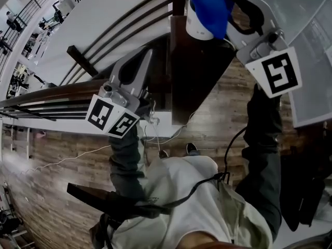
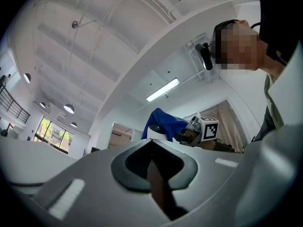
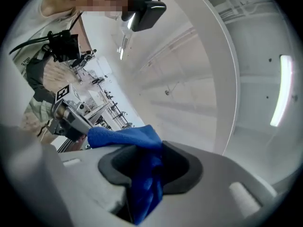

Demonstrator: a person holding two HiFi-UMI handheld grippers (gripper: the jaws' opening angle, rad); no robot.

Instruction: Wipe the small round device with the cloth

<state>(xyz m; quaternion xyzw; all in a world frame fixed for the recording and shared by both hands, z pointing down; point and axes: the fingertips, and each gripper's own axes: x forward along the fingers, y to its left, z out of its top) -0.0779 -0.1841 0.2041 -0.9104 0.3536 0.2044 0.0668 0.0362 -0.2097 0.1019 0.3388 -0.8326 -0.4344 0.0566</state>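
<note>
In the head view, your one small round device (image 1: 199, 27) stands on the dark wooden counter (image 1: 199, 82) at the top centre of the frame. The single blue cloth (image 1: 210, 1) is draped over its top. Your right tongs (image 1: 234, 14) reach in from the upper right, and your left tongs (image 1: 144, 57) hang apart at centre left, touching neither thing.

In the left gripper view, your left tongs (image 2: 154, 160) show only a narrow gap with nothing in it. Beyond them, right of centre, the cloth (image 2: 163, 122) covers the top of the white device (image 2: 155, 134).

In the right gripper view, your right tongs (image 3: 149, 167) stand apart with the cloth (image 3: 137, 138) lying loose between the jaws, not pinched. The device is hidden under it.

So the cloth is on the device. How much wiping is done cannot be read from the surface, and with that grip slack I judge no stroke is under way.

That makes one device, one cloth and two tongs.
</note>
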